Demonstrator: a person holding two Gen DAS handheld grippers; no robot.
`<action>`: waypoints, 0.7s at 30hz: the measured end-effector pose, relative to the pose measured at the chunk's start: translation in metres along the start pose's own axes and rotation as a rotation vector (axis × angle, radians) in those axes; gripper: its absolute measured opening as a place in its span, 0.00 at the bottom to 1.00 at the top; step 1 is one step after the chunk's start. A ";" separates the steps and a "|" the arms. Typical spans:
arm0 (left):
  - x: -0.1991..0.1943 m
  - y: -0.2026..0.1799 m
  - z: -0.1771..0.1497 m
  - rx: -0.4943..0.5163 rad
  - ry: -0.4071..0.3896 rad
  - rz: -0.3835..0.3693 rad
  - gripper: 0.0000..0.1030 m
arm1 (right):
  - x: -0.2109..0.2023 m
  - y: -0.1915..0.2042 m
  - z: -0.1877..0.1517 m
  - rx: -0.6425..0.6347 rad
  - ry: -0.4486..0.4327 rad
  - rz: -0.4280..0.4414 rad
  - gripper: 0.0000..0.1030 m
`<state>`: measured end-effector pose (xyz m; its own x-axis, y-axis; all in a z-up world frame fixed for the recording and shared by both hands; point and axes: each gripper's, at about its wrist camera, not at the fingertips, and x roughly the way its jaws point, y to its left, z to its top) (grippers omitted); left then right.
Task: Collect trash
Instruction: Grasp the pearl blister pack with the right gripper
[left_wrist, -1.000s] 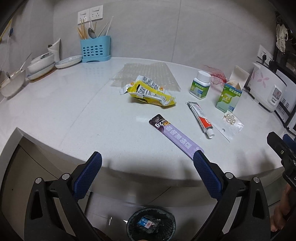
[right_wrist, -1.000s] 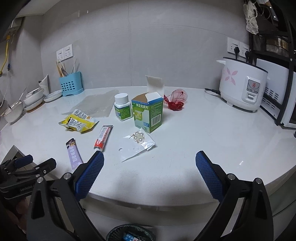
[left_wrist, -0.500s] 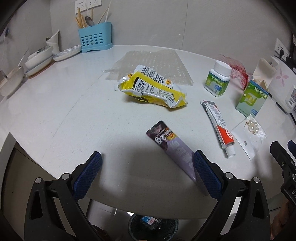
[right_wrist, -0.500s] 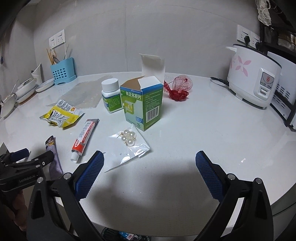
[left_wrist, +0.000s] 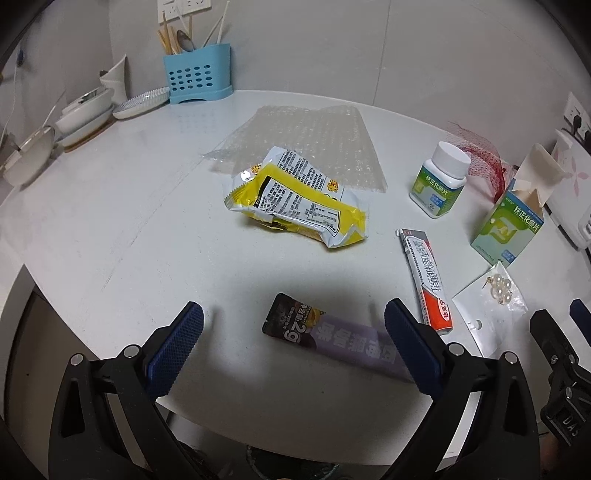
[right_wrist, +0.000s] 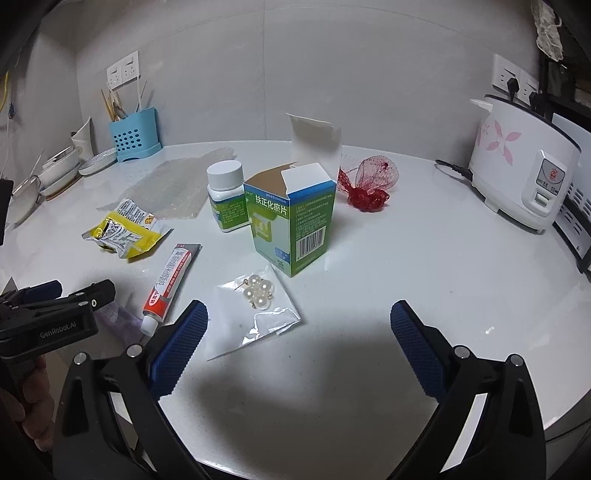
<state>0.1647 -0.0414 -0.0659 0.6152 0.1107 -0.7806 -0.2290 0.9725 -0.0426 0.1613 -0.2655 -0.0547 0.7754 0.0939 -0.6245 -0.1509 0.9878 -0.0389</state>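
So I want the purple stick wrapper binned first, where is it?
The flat purple stick wrapper lies near the counter's front edge in the left wrist view, between the open left tool's fingers, just left of the red-and-white tube.

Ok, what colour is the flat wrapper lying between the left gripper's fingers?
Pale purple with a dark end, the wrapper shows best in the left wrist view.

Purple sachet (left_wrist: 332, 341) and yellow wrapper (left_wrist: 295, 201) lie flat.

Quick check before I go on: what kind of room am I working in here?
Most likely a home kitchen. A white counter runs along a tiled wall, with a rice cooker plugged in at one end and a blue utensil caddy holding chopsticks beside stacked dishes at the other.
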 end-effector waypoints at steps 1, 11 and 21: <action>0.000 -0.001 0.000 0.010 0.005 -0.014 0.93 | 0.001 0.000 0.000 -0.001 0.000 0.002 0.93; -0.002 0.001 0.000 0.064 0.020 -0.031 0.94 | 0.018 0.007 0.007 -0.054 0.030 0.015 0.90; 0.003 0.006 0.000 0.057 0.053 -0.067 0.94 | 0.047 0.017 0.008 -0.031 0.119 0.048 0.64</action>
<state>0.1651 -0.0358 -0.0685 0.5864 0.0359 -0.8092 -0.1444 0.9877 -0.0608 0.2002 -0.2429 -0.0788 0.6887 0.1233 -0.7145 -0.2062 0.9780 -0.0300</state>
